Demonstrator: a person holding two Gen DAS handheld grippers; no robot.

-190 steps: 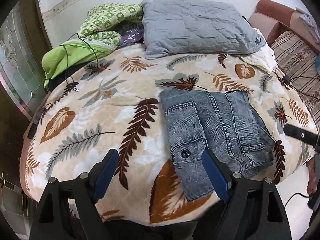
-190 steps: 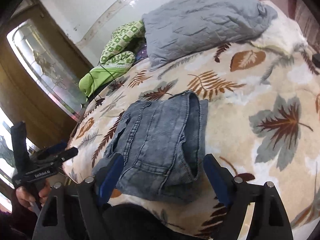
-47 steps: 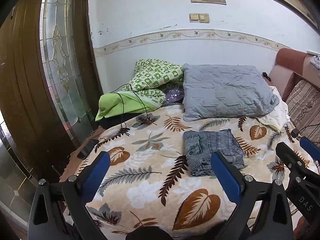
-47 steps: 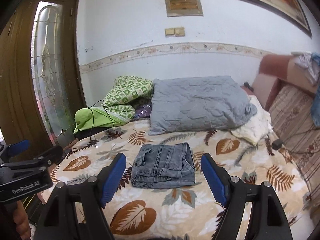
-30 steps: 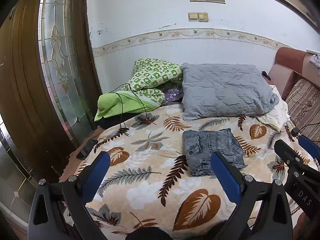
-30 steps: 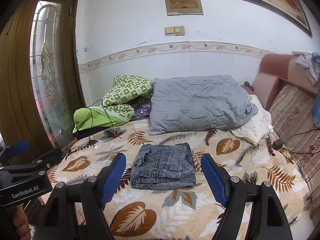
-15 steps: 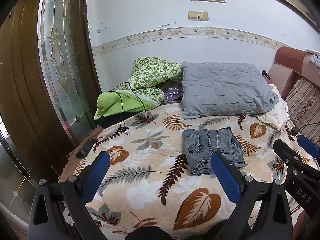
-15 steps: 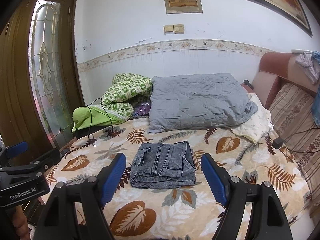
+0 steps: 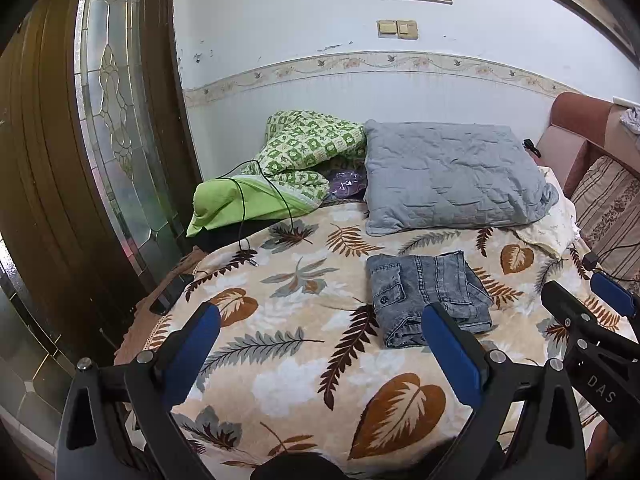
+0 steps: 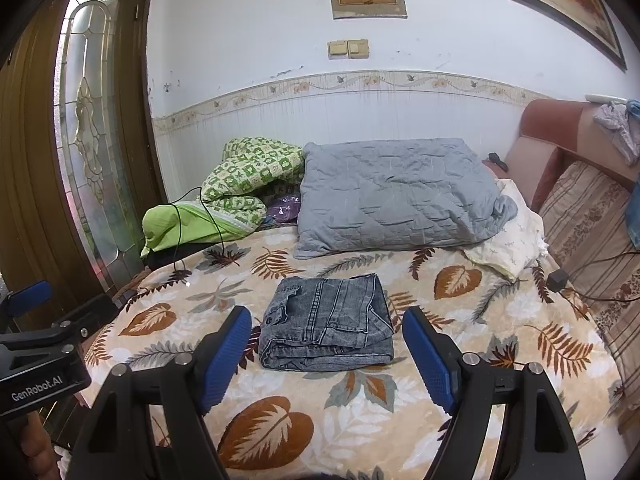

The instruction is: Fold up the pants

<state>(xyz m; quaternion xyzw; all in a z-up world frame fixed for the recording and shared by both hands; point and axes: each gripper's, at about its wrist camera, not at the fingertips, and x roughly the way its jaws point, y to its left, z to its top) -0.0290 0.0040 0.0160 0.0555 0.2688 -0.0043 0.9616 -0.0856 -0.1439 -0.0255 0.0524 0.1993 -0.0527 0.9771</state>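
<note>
Pants, grey washed-denim folded into a thick rectangle (image 10: 326, 322), sit mid-frame: soft but weighty, so you grip the stacked lower edge; left gripper (image 9: 320, 354) and right gripper (image 10: 326, 356) gape empty.

Six seconds earlier both grippers hung low over the pants (image 10: 326, 322), which filled each view. Since then the left gripper (image 9: 320, 352) and right gripper (image 10: 326, 354) backed off toward 6 o'clock and tipped up, so the folded denim shrank to a small bundle on the leaf-print blanket (image 10: 460, 344). The wall (image 10: 260, 20) and door (image 9: 56, 160) came into sight at 12 and 9 o'clock.
</note>
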